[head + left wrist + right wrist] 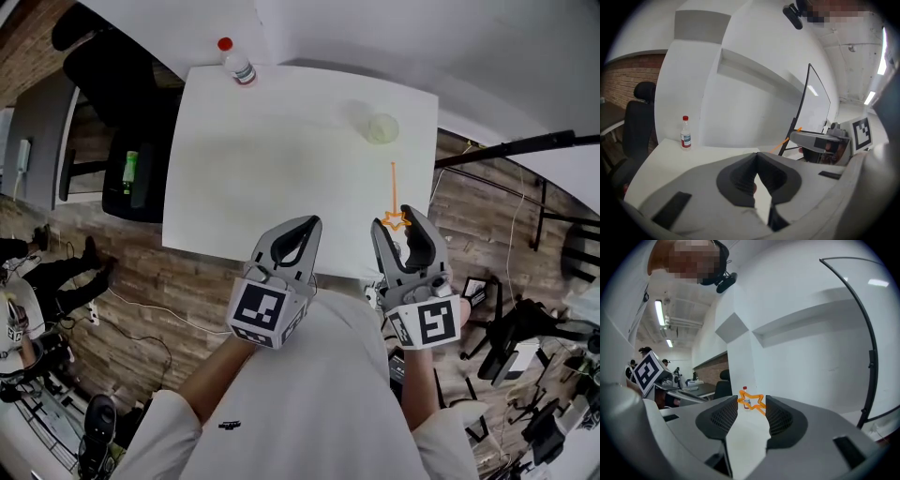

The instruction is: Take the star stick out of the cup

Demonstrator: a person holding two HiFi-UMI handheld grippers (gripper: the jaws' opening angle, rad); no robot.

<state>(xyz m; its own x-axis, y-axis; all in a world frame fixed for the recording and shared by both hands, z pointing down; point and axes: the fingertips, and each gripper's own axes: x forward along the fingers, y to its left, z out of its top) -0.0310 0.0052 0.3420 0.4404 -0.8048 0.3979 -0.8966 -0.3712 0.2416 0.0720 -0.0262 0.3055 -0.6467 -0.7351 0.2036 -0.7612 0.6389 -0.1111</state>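
Observation:
The orange star stick [395, 219] is out of the clear cup [382, 127], which stands empty at the table's far right. My right gripper [398, 221] is shut on the star end at its fingertips, over the table's near edge. The thin stick points away toward the cup. In the right gripper view the star [758, 402] spans the gap between the jaws of that gripper [751, 402]. The left gripper view shows the stick [787, 140] jutting out from the right gripper [797, 136]. My left gripper [309, 225] [757, 154] is shut and empty, just left of the right one.
A small bottle with a red cap [237, 64] [685, 133] stands at the far left corner of the white table [272, 159]. A black office chair [122, 84] [637, 122] stands left of the table. Cables and gear lie on the wooden floor around it.

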